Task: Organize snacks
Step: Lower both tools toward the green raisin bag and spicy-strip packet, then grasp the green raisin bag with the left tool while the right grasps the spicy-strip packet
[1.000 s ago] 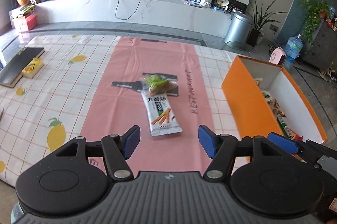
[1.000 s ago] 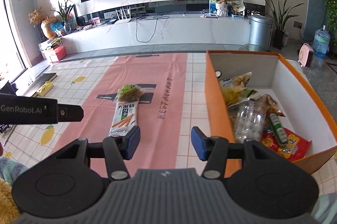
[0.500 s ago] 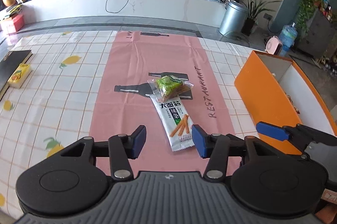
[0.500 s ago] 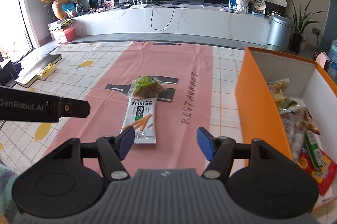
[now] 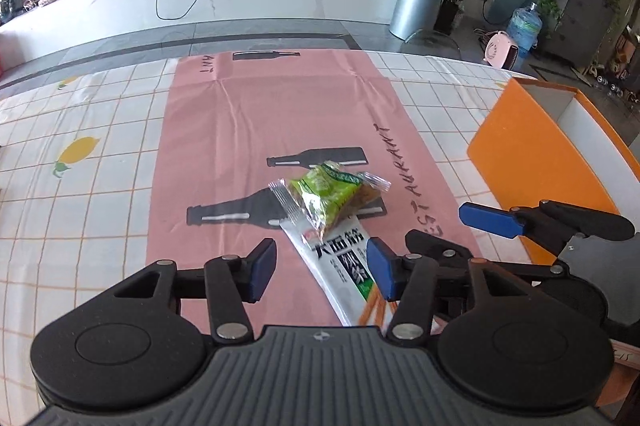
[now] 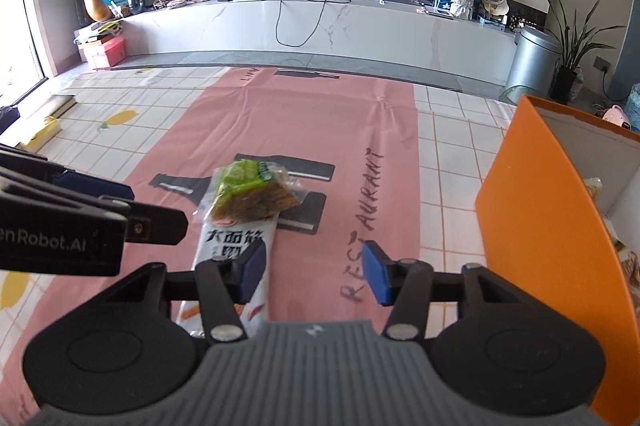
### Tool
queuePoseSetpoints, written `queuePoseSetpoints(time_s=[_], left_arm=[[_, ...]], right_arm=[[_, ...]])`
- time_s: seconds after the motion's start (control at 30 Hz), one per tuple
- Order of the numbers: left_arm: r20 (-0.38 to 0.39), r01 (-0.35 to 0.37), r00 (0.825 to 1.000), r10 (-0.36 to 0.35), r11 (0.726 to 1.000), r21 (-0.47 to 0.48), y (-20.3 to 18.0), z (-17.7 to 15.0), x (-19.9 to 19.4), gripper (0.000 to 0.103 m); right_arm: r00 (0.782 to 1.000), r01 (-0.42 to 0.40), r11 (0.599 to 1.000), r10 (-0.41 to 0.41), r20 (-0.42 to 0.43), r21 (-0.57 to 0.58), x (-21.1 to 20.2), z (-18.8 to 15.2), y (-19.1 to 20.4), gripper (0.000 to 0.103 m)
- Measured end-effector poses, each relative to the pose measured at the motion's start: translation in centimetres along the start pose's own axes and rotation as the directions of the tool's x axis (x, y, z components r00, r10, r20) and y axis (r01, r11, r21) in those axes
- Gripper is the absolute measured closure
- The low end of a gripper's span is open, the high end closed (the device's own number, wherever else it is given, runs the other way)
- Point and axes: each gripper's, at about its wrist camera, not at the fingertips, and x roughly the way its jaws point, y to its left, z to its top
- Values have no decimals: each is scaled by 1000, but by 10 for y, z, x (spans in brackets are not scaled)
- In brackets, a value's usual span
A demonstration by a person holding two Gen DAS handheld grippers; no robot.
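Note:
A long white snack packet (image 5: 340, 262) lies on the pink mat (image 5: 256, 130), and a small green snack bag (image 5: 328, 196) lies on its far end. Both show in the right wrist view too, the white packet (image 6: 236, 238) and the green bag (image 6: 248, 190). My left gripper (image 5: 318, 272) is open and empty, low over the near half of the white packet. My right gripper (image 6: 314, 276) is open and empty, just right of that packet; its left finger overlaps the packet's edge. An orange box (image 6: 536, 226) with snacks inside stands to the right.
The right gripper's finger (image 5: 492, 220) reaches in beside the orange box (image 5: 532, 162) in the left wrist view. The left gripper's body (image 6: 80, 226) sits at the left of the right wrist view. A checked tablecloth (image 5: 80, 210) surrounds the mat.
Both grippers have moved forward and down toward the two packets, which now lie close under the fingertips. The left gripper's jaws narrowed, then stayed open.

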Motion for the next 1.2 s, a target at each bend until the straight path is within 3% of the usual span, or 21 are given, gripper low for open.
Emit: queuePoseSetpoints(time_s=[0.1,0.27,0.67,0.8,1.0,1.2], left_arm=[[13,10,1000,-10,1000,3,5,7,12,34],[10,34,999,-35,995,90,2,17,32,30],[-37,94,996,-87,950,297,2,32,66,28],[-72,96,994,-78,950,298,1,31,78,32],[-44,42,999,-31,956,291,-7,26,77,52],[3,-16,1000,16,990,139,8,22,52,60]], right_arm=[[1000,5,1000,-5,-4,4,16,6,-5,62],[1000,2,1000,-2,-17,5,38,13,-9,75],[1000,-3,999,4,-23,34,57,15,-19,75],[999,-2,999,3,-32,46,60,14,-22,75],[999,-11,997,15,-46,70,62,10,-26,75],[998,-49,996,50,-22,69,48,7,-19,75]])
